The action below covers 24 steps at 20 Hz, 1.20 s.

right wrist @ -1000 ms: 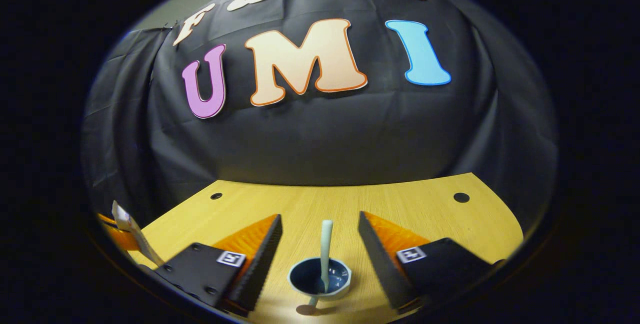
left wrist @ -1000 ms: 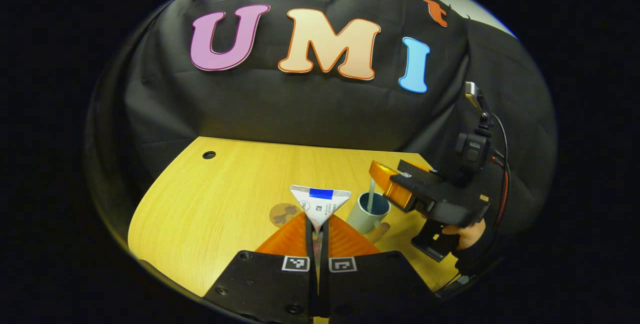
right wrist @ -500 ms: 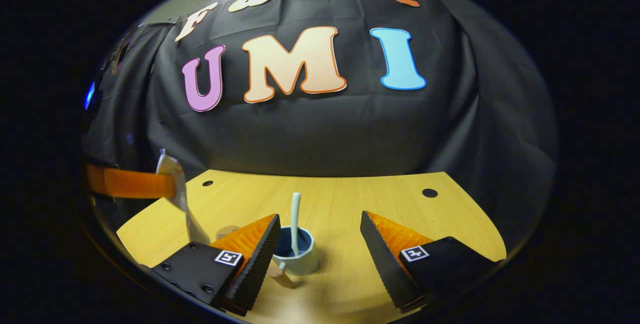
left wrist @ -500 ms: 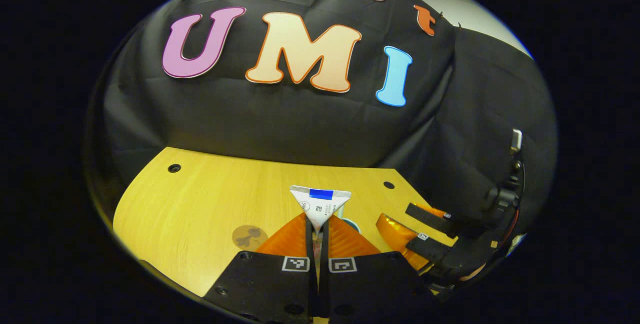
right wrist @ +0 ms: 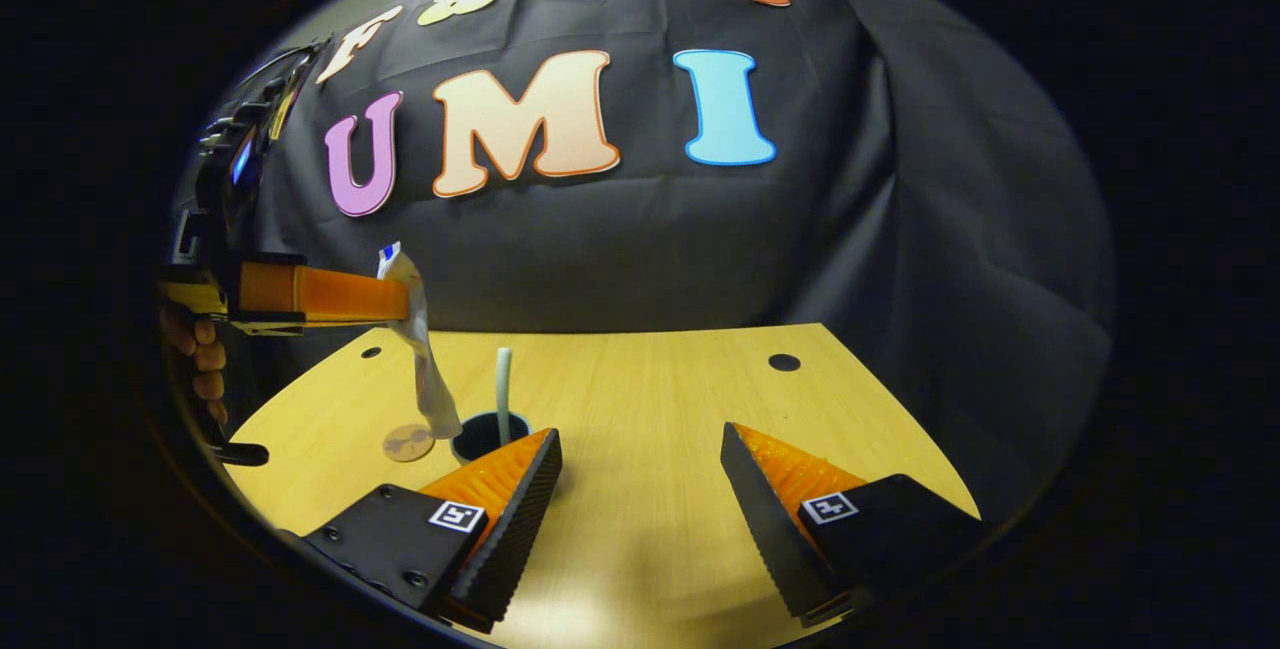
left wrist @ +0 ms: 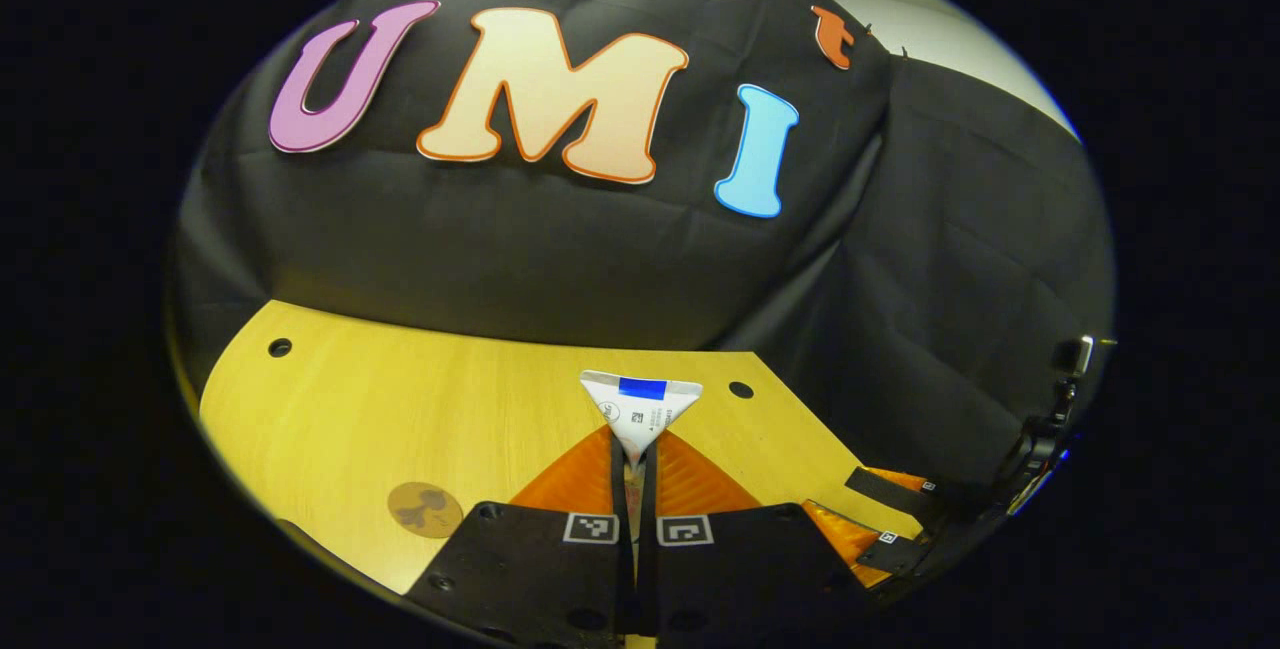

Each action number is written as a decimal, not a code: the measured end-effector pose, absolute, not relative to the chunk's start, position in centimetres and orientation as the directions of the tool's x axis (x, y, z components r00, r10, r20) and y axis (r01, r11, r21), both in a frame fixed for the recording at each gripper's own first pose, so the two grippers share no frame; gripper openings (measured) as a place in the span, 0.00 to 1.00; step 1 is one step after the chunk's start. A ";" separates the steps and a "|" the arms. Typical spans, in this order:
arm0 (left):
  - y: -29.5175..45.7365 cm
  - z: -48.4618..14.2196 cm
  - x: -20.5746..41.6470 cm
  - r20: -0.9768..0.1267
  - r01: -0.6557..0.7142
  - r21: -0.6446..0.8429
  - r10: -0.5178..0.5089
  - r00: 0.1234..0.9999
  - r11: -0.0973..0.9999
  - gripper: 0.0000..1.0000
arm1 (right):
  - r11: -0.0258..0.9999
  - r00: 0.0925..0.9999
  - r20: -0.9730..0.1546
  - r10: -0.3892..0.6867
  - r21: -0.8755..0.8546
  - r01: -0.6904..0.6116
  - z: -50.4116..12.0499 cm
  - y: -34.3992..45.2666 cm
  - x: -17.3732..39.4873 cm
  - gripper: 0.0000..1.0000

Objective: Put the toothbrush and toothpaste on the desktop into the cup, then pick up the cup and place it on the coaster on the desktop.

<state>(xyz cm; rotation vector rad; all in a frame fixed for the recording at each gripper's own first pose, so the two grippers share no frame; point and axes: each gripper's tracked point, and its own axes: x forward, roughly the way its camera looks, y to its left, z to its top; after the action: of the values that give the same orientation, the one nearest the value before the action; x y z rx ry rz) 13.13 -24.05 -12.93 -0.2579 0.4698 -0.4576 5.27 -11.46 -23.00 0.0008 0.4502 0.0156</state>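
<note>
In the left gripper view my left gripper (left wrist: 634,449) is shut on the white toothpaste tube (left wrist: 640,409), whose flat crimped end points forward. The right gripper view shows that left gripper (right wrist: 395,294) holding the toothpaste tube (right wrist: 420,349) upright, lower end at the rim of the cup (right wrist: 487,434). The pale toothbrush (right wrist: 502,381) stands in the cup. My right gripper (right wrist: 640,474) is open, low over the table, to the right of the cup. The round brown coaster (right wrist: 408,443) lies left of the cup and appears as the coaster (left wrist: 425,510) at lower left.
The wooden table (right wrist: 650,399) has round cable holes (right wrist: 784,362) near its back edge. A hand (right wrist: 200,359) holds the left gripper at far left. The right gripper (left wrist: 880,529) shows at lower right of the left gripper view.
The left gripper carried the tube over to the cup, which now lies hidden below its fingers. The right gripper drew back to the right, away from the cup.
</note>
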 end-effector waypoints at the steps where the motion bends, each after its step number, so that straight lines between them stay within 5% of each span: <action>1: -24.5 -13.6 13.3 -0.391 0.357 -0.341 -0.476 0.788 0.870 0.00 | 1.000 0.900 -0.435 0.008 -0.001 -0.009 -23.0 -12.0 5.2 0.99; 7: -25.4 -17.0 13.8 -0.449 0.307 -0.299 -0.417 0.790 0.904 0.00 | 1.000 0.894 -0.448 0.005 -0.007 -0.009 -23.1 -13.6 5.0 0.99; 11: -26.0 -18.5 12.2 -0.475 0.283 -0.316 -0.409 0.779 0.906 0.11 | 0.999 0.890 -0.454 0.034 0.006 -0.036 -23.2 -13.2 5.5 0.99; 16: -23.8 -17.1 11.4 -0.427 0.227 -0.273 -0.329 0.842 0.935 0.96 | 0.994 0.869 -0.483 0.109 0.044 -0.100 -23.1 -11.0 6.0 0.99; 24: -13.6 -15.8 8.7 -0.378 0.092 -0.121 -0.132 0.916 0.988 0.95 | 0.959 0.684 -0.671 0.285 0.207 -0.196 -24.8 -3.5 5.9 0.99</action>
<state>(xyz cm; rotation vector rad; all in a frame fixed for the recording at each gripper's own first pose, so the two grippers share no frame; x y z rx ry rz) 8.69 -13.64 -15.78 -0.1020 0.3959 -0.1154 5.89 -3.47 -24.79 0.1217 0.7718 0.2702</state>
